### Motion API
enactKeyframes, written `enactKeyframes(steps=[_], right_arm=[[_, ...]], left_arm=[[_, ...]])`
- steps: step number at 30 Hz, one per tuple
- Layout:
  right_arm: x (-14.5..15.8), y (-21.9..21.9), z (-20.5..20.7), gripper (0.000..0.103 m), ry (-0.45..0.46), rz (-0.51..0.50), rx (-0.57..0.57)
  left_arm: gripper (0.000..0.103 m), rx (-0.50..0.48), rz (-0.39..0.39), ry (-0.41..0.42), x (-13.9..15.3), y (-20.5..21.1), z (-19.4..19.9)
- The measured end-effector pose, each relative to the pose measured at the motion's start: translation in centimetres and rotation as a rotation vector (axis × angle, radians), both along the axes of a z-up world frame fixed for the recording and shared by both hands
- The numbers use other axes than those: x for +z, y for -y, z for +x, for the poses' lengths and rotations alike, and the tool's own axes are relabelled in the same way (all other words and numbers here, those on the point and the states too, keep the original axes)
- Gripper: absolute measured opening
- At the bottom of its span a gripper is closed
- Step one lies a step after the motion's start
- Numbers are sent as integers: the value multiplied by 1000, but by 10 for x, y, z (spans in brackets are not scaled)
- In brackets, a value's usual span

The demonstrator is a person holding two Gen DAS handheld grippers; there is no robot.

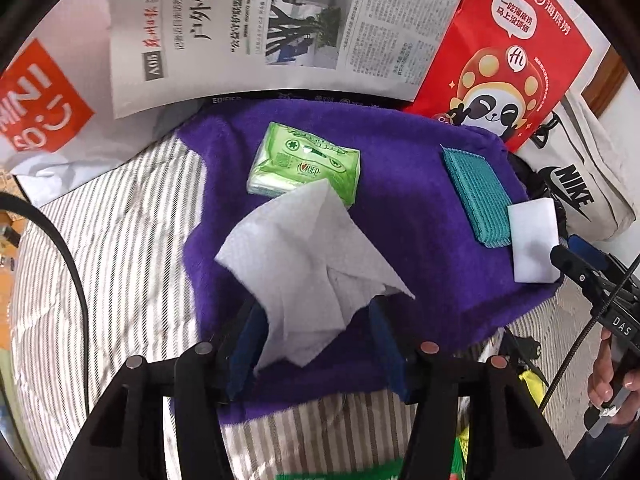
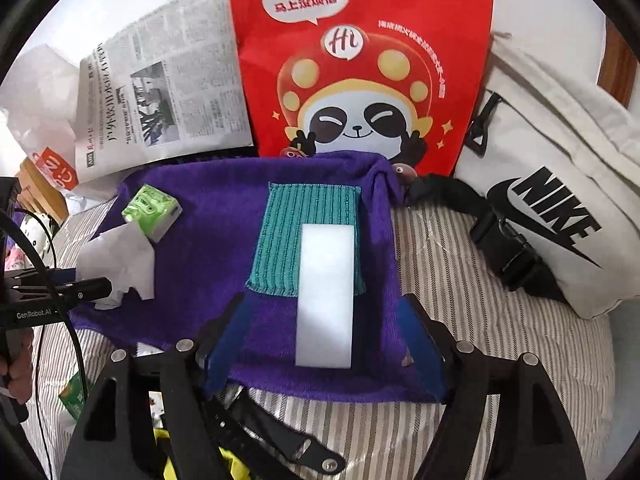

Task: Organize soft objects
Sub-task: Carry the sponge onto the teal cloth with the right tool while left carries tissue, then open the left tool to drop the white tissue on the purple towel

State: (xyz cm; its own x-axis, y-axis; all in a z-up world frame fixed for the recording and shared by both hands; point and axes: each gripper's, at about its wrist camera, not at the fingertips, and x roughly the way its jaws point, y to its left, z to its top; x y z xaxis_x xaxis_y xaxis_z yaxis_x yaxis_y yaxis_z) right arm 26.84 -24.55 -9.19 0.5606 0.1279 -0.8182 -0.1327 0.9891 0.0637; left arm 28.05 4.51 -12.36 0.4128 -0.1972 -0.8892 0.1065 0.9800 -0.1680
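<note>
On the purple towel (image 2: 224, 216) spread over the striped bed (image 2: 460, 280), all my soft things are laid out. In the right wrist view, the white sponge block (image 2: 326, 296) lies at frame centre, half over the teal ribbed cloth (image 2: 304, 236), and my right gripper (image 2: 324, 344) stands with jaws apart on either side of it, pads clear of it, nothing pinched. That block looks light and squashy; I'd take it across its narrow width, gently, so it doesn't buckle.

In the left wrist view, the crumpled white tissue (image 1: 304, 276) sits in the lower middle, its tail hanging between the jaws of my left gripper (image 1: 316, 344), which are parted. I can't say for sure that it has dropped free of the pads. It's feather-light, limp, and tears easily; a bunched fold is the place to hold it. Just above it, touching its tip, lies the green tissue pack (image 1: 304, 164): slick wrapper, soft inside, best squeezed across its short sides.

The towel is plush and may drag along with anything lifted. Behind it, a newspaper (image 1: 280, 20), a red paper bag (image 2: 360, 60), and, at right, a white canvas bag (image 2: 560, 200).
</note>
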Motion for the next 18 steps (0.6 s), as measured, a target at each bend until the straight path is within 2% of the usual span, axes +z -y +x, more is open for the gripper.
enactKeyframes(steps=[8,15,18], right_arm=[[17,3,-28,75,8,24,-37],[22,3,-62,75,-4,39,-59],[22,3,-78,75,-11,64,-67]], left_arm=[[54,4,15,16,14,-6,-33],[59,-33,-8,43,20,-10,-77],[62,-38,14,42,17,-7,-95]])
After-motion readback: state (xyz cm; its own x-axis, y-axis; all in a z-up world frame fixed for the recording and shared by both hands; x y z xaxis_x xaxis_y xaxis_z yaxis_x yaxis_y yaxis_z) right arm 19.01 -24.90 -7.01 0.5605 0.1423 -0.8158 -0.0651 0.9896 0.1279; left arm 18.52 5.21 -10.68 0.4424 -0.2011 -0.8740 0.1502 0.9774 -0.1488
